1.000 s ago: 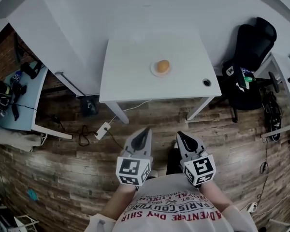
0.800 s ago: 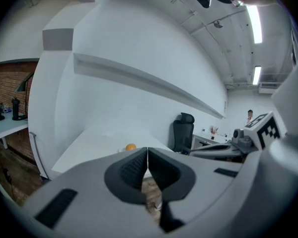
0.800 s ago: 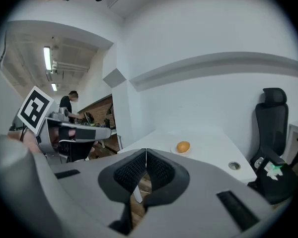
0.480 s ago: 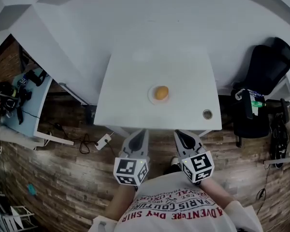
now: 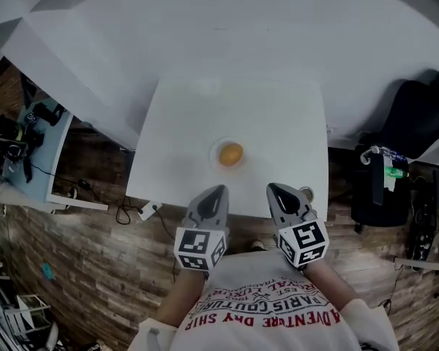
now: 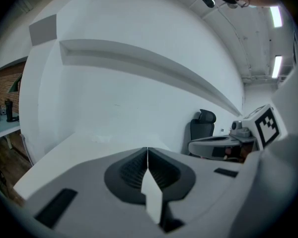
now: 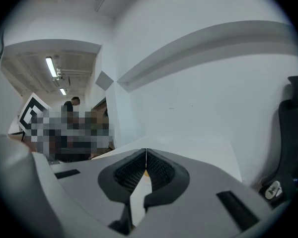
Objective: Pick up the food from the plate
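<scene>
Approach judged in hand: round orange food item (image 5: 231,154) is seen on a small white plate (image 5: 214,149) mid-table on the square white table (image 5: 175,123), left gripper (image 5: 216,194) and right gripper (image 5: 277,191) held at the table's near edge, jaws pressed together and empty, one to be opened next and brought forward around the food.

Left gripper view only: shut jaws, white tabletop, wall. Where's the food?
Observer: Head view shows the food, orange and round, on a small plate near the middle of the table.
Operator: Other gripper?
Observer: The right gripper is shut, nothing held.
Operator: Either one over the plate?
Observer: No. The left gripper and the right one reach just over the table's near edge, short of the plate.
</scene>
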Demonstrator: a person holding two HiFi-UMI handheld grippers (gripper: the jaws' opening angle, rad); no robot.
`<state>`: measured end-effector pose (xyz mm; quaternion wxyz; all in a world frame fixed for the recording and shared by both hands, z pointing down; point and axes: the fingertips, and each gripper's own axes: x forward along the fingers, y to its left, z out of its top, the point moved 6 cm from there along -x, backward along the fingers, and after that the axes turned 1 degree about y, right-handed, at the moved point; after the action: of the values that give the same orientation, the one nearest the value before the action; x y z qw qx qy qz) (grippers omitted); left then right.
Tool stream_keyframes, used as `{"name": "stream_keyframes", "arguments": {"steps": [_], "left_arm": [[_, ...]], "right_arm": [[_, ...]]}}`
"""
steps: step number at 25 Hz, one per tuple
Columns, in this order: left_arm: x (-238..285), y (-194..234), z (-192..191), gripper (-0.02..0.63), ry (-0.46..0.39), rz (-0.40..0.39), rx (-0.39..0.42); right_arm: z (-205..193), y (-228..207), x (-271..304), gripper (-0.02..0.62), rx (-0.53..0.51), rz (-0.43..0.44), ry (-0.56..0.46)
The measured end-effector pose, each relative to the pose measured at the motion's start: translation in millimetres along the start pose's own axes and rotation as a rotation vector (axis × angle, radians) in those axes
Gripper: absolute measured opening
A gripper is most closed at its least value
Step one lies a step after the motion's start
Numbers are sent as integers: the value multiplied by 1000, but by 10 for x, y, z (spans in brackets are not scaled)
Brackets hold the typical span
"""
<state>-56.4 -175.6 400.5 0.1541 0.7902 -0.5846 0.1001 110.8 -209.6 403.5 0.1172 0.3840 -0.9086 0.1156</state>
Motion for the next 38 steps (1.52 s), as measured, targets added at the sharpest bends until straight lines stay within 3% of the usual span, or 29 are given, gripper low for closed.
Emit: {"name": "stream_keyframes", "arguments": {"steps": [10, 20, 28, 31, 38], "left_arm": [[797, 423, 16, 6, 80, -65, 24], [1427, 869, -233, 8, 235, -172, 39], [1748, 954, -601, 250, 375, -273, 106], [1892, 937, -762, 403, 419, -284, 125], [2160, 919, -1009, 428, 514, -310, 133]], "right_arm": [[-14, -442, 569, 14, 42, -71, 58], [-141, -602, 1228, 14, 113, -99, 156], [-461, -636, 1509, 14, 134, -108, 267], [-550, -669, 1526, 14, 153, -117, 302], [-710, -732, 1609, 14, 184, -122, 350]]}}
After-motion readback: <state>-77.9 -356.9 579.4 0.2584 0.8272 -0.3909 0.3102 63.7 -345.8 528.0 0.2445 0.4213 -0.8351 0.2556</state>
